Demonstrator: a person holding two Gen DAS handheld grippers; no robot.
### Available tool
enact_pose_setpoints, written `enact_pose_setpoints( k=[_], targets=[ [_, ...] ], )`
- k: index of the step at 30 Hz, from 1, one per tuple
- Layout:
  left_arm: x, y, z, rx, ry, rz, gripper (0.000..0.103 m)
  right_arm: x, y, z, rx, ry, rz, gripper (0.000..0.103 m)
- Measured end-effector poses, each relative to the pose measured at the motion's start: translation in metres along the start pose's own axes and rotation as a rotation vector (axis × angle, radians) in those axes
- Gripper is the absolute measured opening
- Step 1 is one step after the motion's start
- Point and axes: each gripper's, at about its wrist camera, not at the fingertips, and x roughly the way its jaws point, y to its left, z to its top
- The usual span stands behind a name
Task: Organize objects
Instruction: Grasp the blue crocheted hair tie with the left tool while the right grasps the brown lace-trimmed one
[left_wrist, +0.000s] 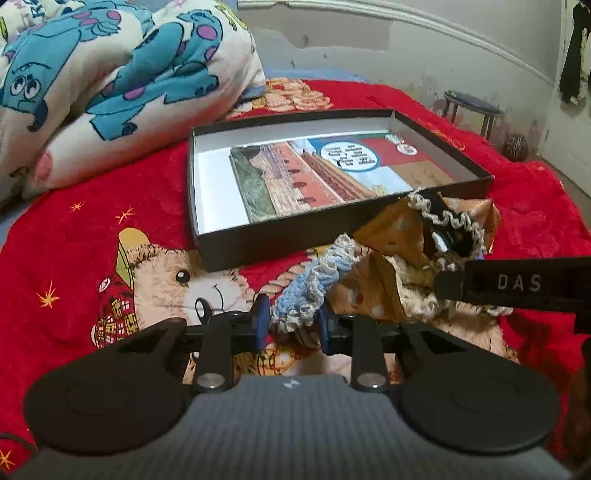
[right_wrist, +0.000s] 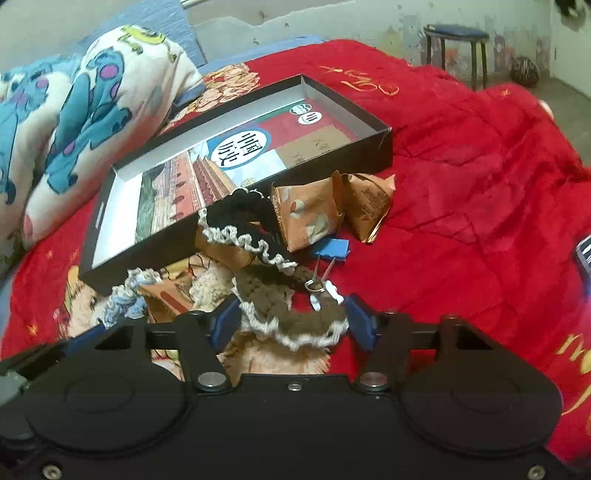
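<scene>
Bed with a plush red blanket printed with a fuzzy bear and gold stars; a rumpled cream quilt with blue cartoon monsters lies bunched at the far left.

A shallow rectangular cardboard box, black outside and white inside, lies open on the blanket. A flat glossy printed sheet showing a red brick building and a round blue-rimmed label covers most of its floor.

Along the box's near wall lies a heap: crinkled orange foil packets, pyramid-shaped; a black crocheted scrunchie with a white ruffled edge; a blue binder clip with wire handles.

Left gripper: blue pads pinch a blue crocheted scrunchie with pale ruffles, which touches the blanket just before the box.

Right gripper: pads stand on either side of a brown crocheted scrunchie edged in white; the left pad touches its ruffle, and whether the right pad presses on it cannot be told.

A round dark stool stands by the scuffed wall.
</scene>
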Motion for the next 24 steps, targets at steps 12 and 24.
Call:
enact_pose_setpoints(
  k=[12,24],
  targets=[
    [0.002,-0.002,-0.004,-0.006,0.004,-0.025,0.014,0.008,-0.005,0.0,0.075,0.009,0.018,0.024],
    [-0.007,-0.001,-0.002,-0.012,-0.014,0.017,0.014,-0.002,-0.003,-0.002,0.072,0.013,0.049,0.012]
  ],
)
